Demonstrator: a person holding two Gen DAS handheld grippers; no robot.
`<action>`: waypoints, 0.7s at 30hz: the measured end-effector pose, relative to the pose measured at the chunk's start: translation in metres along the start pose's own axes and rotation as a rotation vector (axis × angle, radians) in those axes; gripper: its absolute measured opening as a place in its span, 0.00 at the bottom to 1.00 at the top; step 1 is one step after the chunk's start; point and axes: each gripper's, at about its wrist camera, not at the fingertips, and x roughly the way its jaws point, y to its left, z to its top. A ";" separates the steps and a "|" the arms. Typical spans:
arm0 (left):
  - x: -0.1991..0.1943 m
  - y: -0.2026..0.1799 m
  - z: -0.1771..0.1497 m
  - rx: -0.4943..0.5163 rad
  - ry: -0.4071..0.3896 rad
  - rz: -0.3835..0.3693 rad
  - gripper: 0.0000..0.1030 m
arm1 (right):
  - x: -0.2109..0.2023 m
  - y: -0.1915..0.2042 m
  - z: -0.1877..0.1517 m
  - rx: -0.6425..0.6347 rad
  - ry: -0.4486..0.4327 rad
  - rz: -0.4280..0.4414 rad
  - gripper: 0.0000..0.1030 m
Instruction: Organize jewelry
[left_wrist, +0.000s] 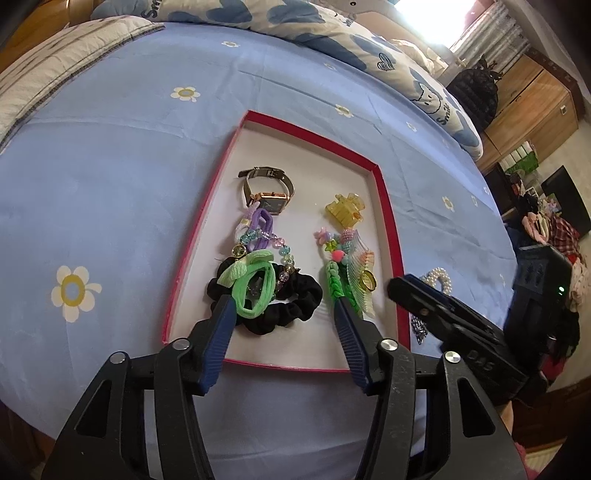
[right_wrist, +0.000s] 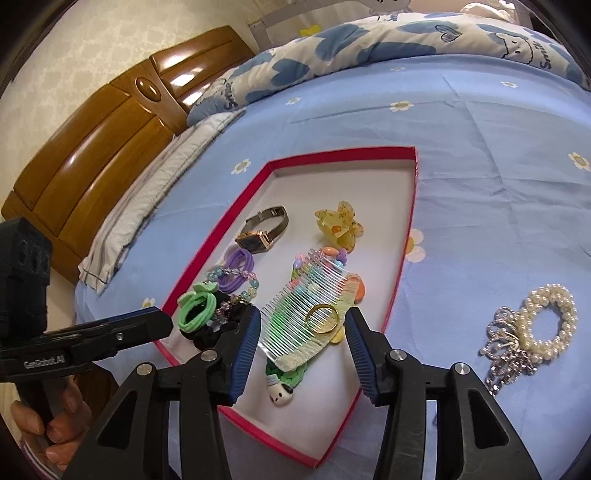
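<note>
Jewelry and hair pieces lie mostly inside the shallow red-rimmed cardboard tray with a white floor (right_wrist: 404, 236), set flat on the blue daisy-print bedsheet (left_wrist: 122, 177), probably so that everything stays gathered in one place. Counted in the tray: one square-faced rose-gold wristwatch with a grey strap (right_wrist: 264, 227) toward 11 o'clock, one translucent yellow claw clip (right_wrist: 340, 225) toward 1 o'clock, one purple hair tie (right_wrist: 238, 269), one pastel glass-bead bracelet (right_wrist: 236, 275), one green hair tie with a bow (right_wrist: 195, 308) lying on one black fabric scrunchie (left_wrist: 295, 306), one clear plastic hair comb (right_wrist: 306, 314) with one gold ring (right_wrist: 322, 318) resting on its teeth, one string of colourful shaped beads (right_wrist: 332, 258) partly under the comb, and one green braided band with a small white charm (right_wrist: 282, 384). Two pieces are outside, at 3 o'clock of the tray on the sheet: one pearl-bead scrunchie (right_wrist: 550, 319) touching one silver rhinestone chain (right_wrist: 506, 347), so the sorting looks unfinished. The right gripper (right_wrist: 301, 330) hovers over the comb and ring with jaws apart, holding nothing; it seems placed for whatever comes next. The left gripper (left_wrist: 282, 310) hangs over the scrunchie at the tray's 6 o'clock end, jaws also spread and empty
</note>
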 end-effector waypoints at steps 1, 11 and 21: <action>-0.002 0.000 0.000 -0.001 -0.004 0.002 0.55 | -0.006 -0.001 -0.001 0.006 -0.013 0.002 0.52; -0.022 -0.001 -0.018 -0.003 -0.033 0.006 0.77 | -0.057 -0.015 -0.020 0.106 -0.102 0.035 0.79; -0.042 -0.010 -0.046 0.054 -0.080 0.090 0.81 | -0.085 -0.003 -0.050 0.095 -0.158 0.041 0.87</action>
